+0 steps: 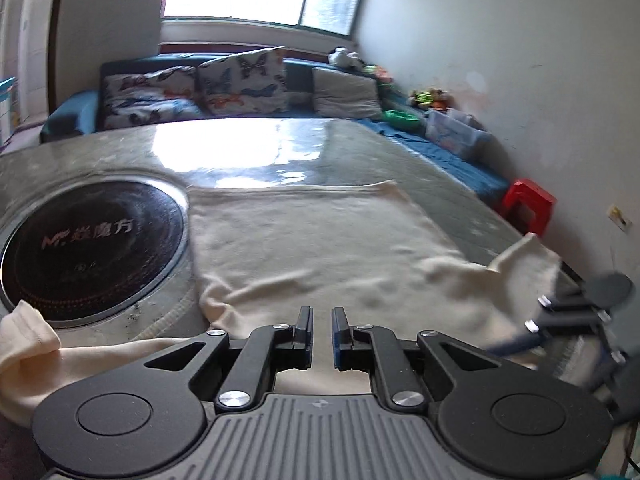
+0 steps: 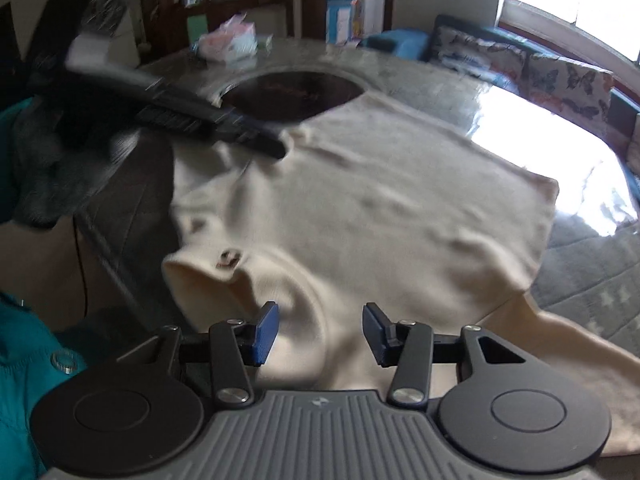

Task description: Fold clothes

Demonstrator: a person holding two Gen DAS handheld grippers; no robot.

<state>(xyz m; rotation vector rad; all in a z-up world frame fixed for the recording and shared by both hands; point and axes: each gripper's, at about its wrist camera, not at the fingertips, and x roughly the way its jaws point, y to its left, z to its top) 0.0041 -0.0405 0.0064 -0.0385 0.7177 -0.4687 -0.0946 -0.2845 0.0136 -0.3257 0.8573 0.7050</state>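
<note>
A cream long-sleeved top (image 1: 320,248) lies spread on the grey table (image 1: 100,152), hem toward the window. My left gripper (image 1: 321,334) hovers over its near edge, jaws a narrow gap apart with nothing between them. One sleeve (image 1: 24,344) trails to the left. My right gripper (image 2: 320,334) is open and empty above the collar (image 2: 216,276) and shoulder of the top (image 2: 380,208). The right gripper shows blurred at the right of the left wrist view (image 1: 560,320), by the raised cloth there. The left gripper shows blurred in the right wrist view (image 2: 256,140).
A round black induction hob (image 1: 88,240) is set in the table left of the top. A blue sofa with butterfly cushions (image 1: 200,88) stands under the window. A red stool (image 1: 528,204) and a clear box (image 1: 456,132) stand by the right wall. A tissue pack (image 2: 228,42) lies on the table.
</note>
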